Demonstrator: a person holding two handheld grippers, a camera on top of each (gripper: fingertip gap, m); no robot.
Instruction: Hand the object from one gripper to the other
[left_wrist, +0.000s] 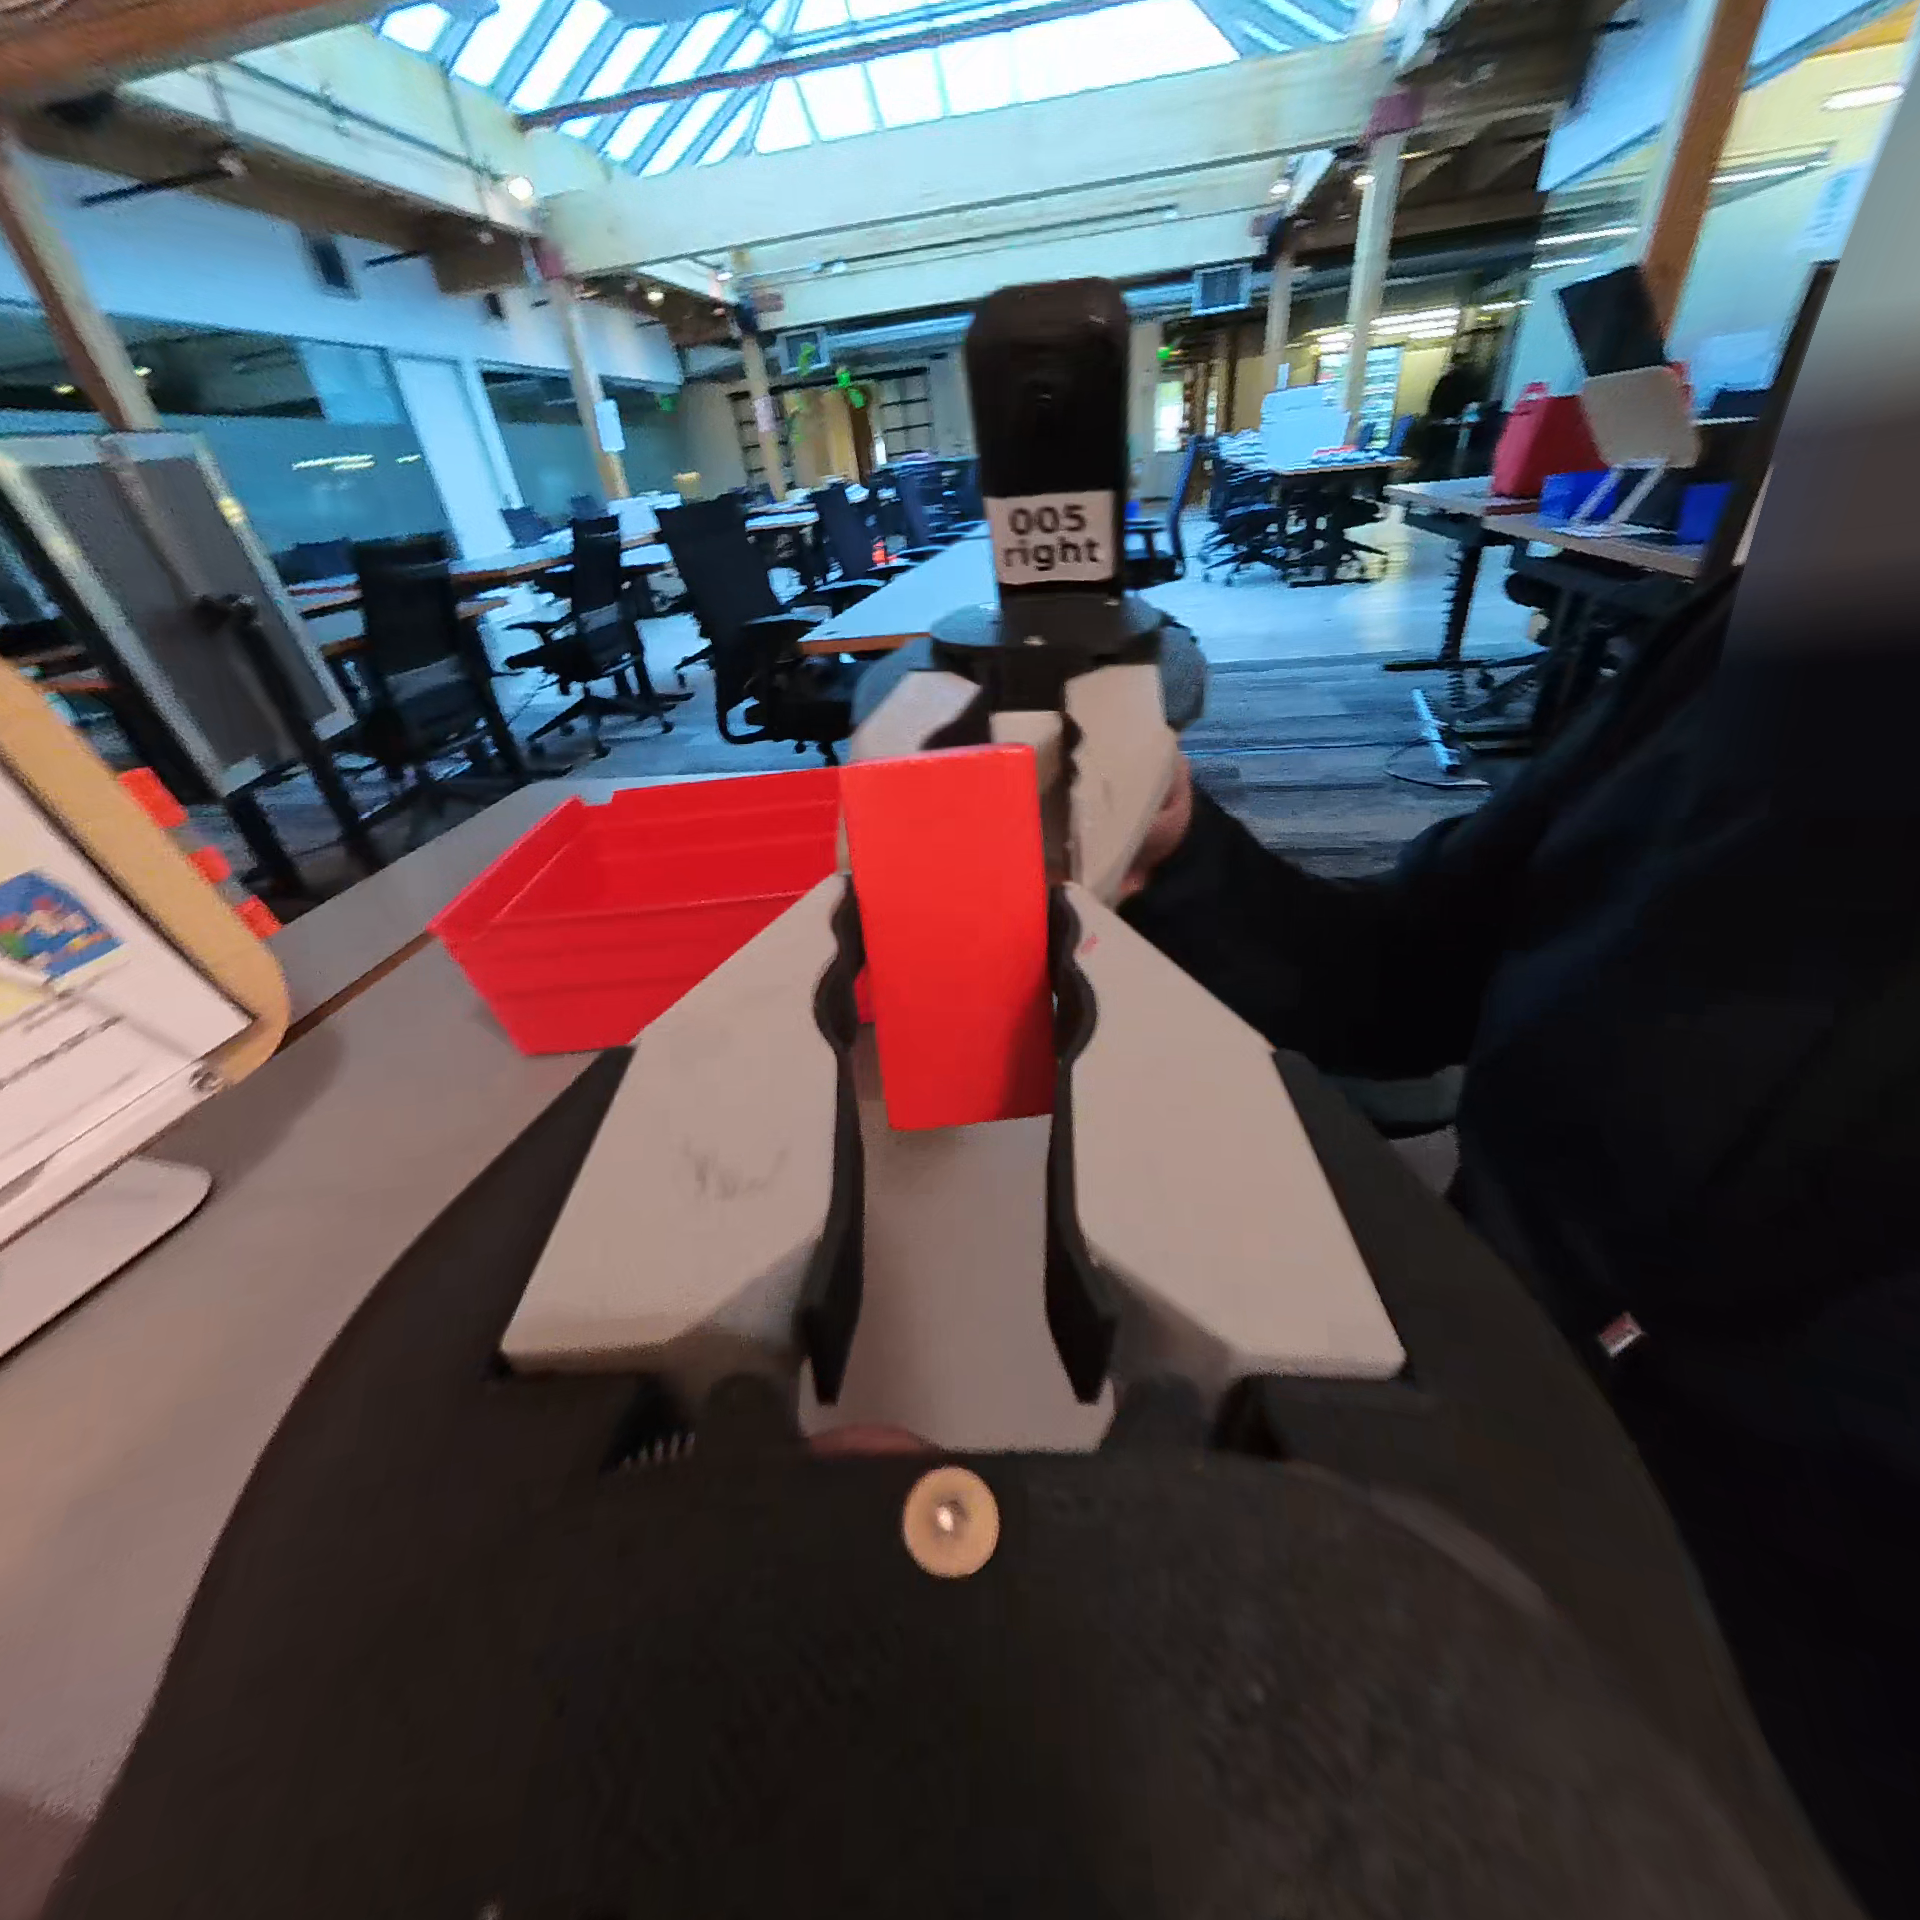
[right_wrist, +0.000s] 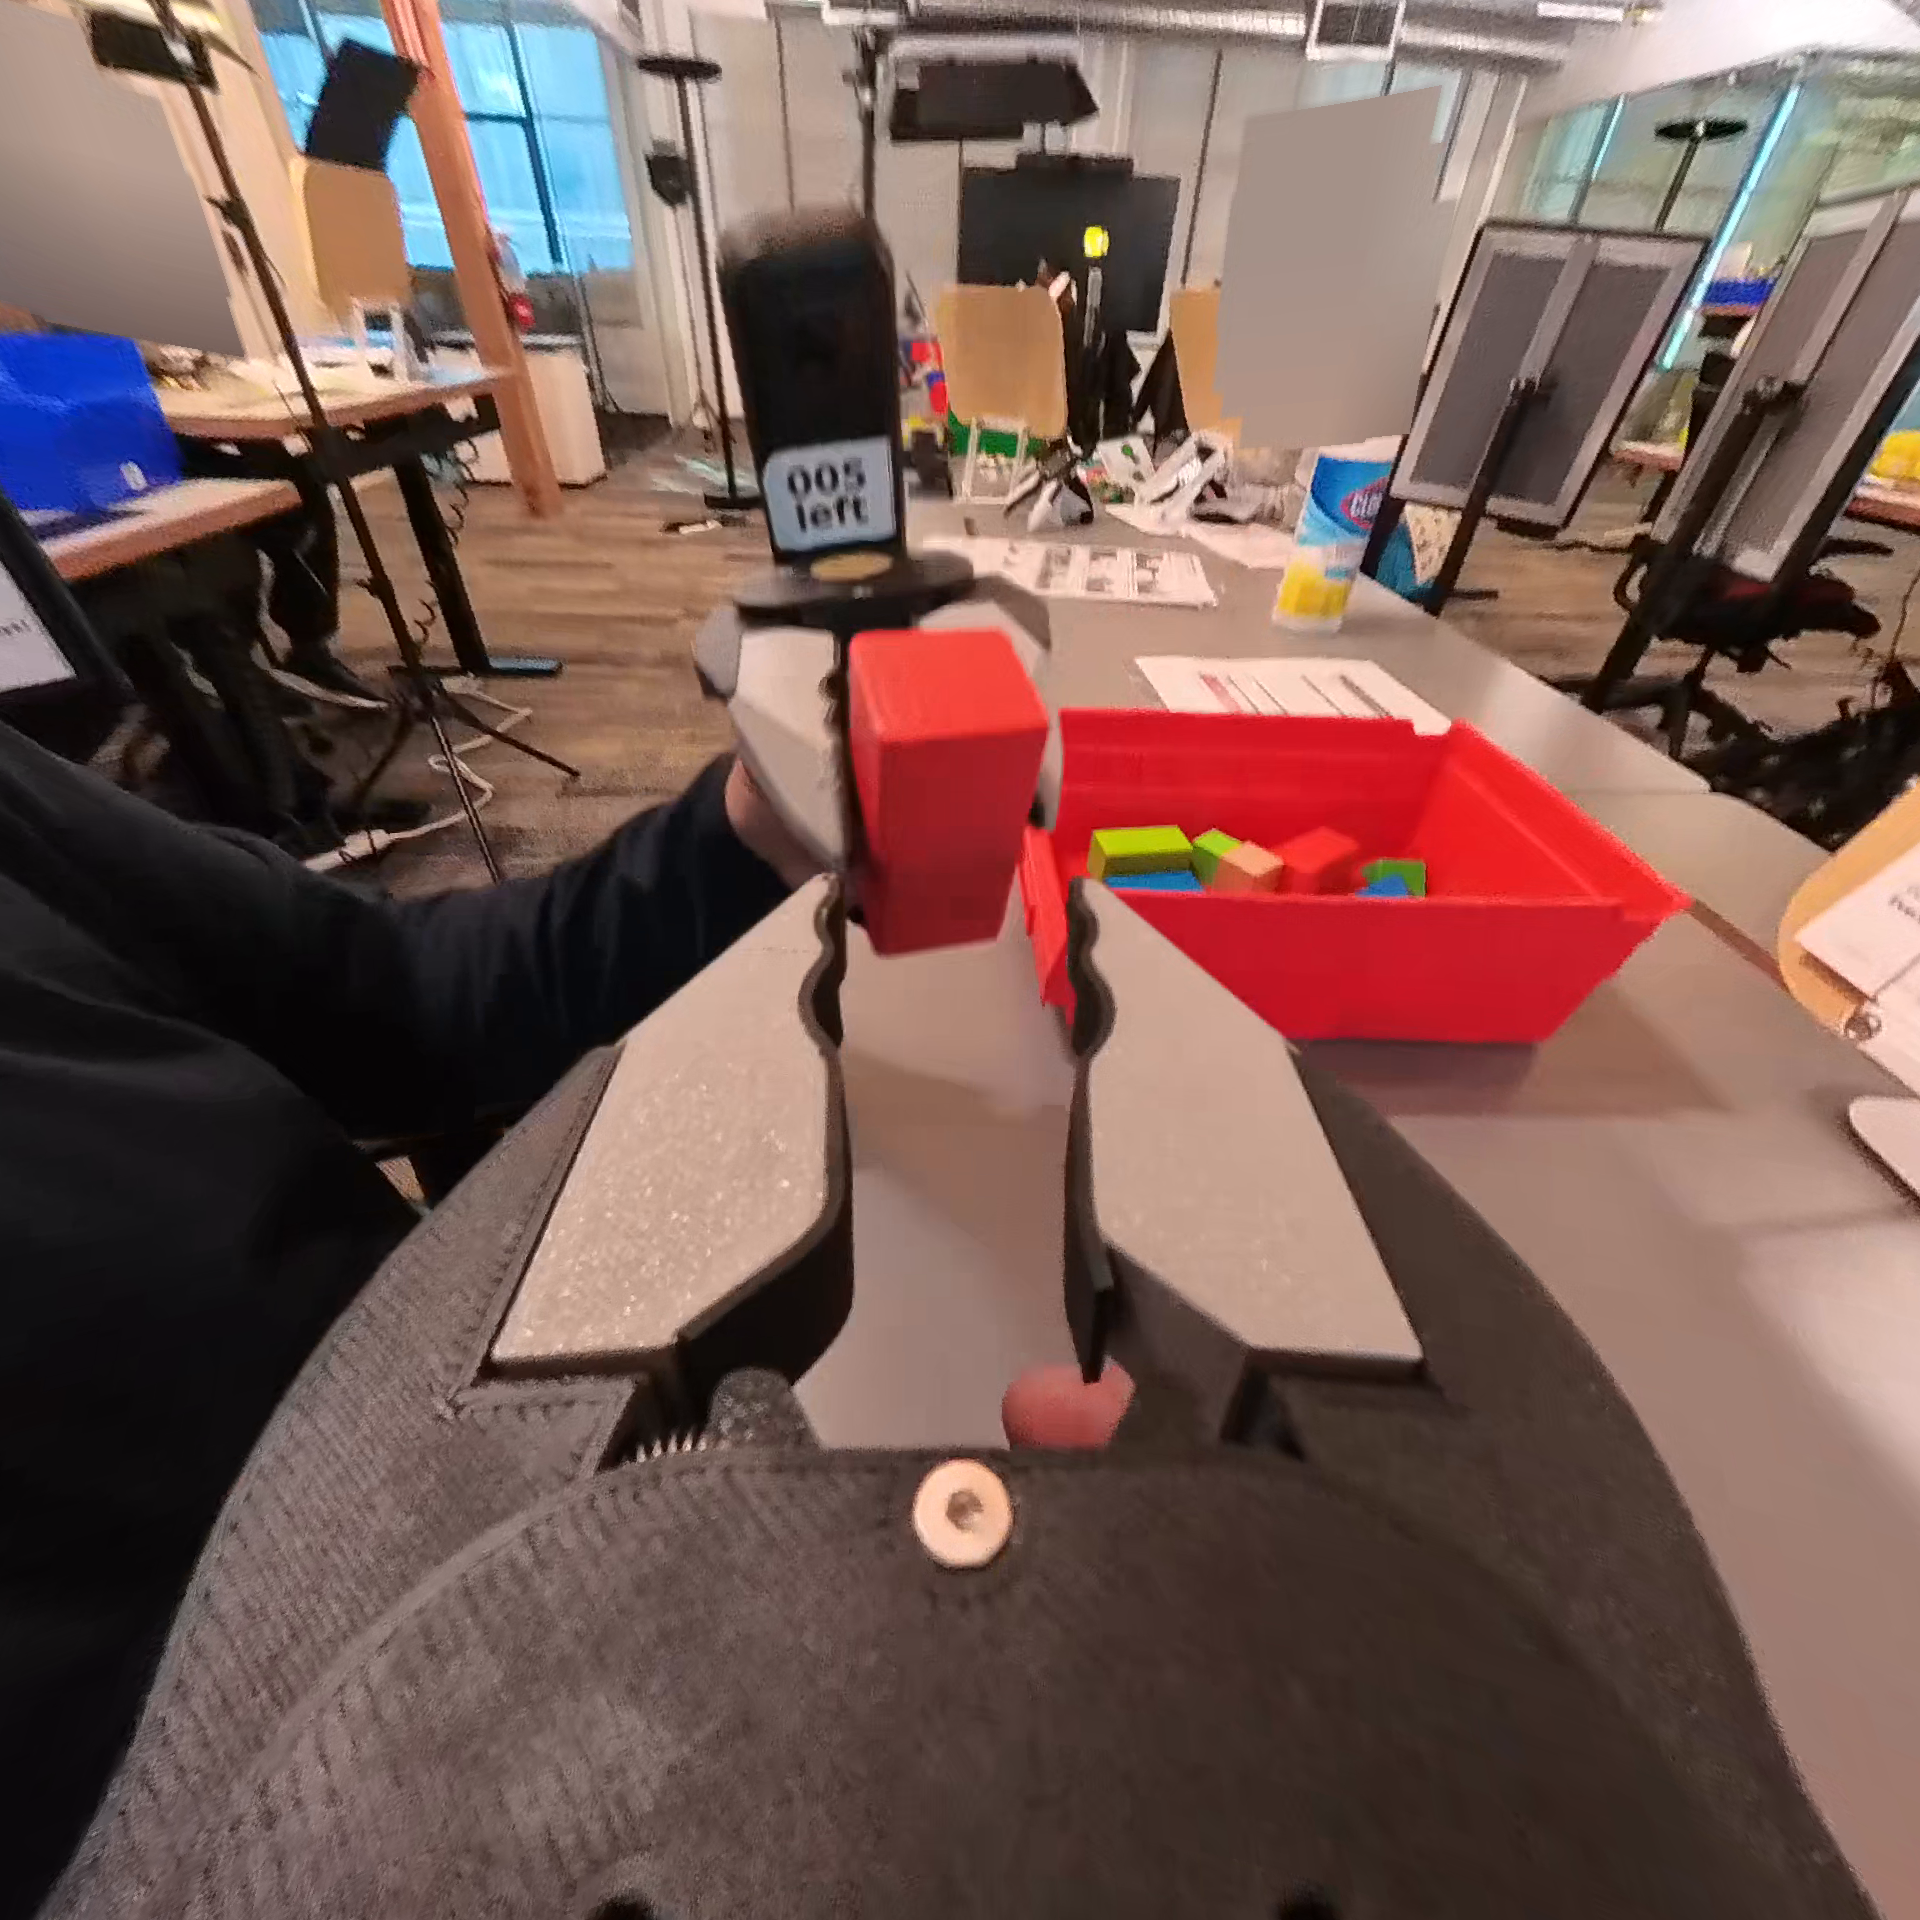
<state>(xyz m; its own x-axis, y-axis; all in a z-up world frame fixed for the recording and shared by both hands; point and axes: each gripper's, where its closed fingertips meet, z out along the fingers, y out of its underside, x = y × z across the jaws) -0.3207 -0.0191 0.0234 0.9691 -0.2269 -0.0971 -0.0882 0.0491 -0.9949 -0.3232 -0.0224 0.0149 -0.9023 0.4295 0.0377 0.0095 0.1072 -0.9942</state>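
A red rectangular block (left_wrist: 951, 935) is clamped between the pads of my left gripper (left_wrist: 948, 904), held in the air above the grey table (left_wrist: 395, 1122). My right gripper (left_wrist: 1023, 727) faces it from the far side. In the right wrist view the block (right_wrist: 940, 790) sticks out of the left gripper (right_wrist: 914, 665) toward me. Its near end reaches between the fingertips of my right gripper (right_wrist: 956, 894). The right gripper's left fingertip (right_wrist: 826, 935) is at the block's edge. Its right fingertip (right_wrist: 1086, 935) stands apart from the block, so the right gripper is open.
A red bin (right_wrist: 1351, 966) stands on the table just right of the block and holds several coloured blocks (right_wrist: 1247, 862); it also shows in the left wrist view (left_wrist: 623, 935). A document stand (left_wrist: 104, 987), papers (right_wrist: 1278, 686) and a wipes canister (right_wrist: 1335, 540) are nearby. Both grippers' tips are close together, under 4 cm apart.
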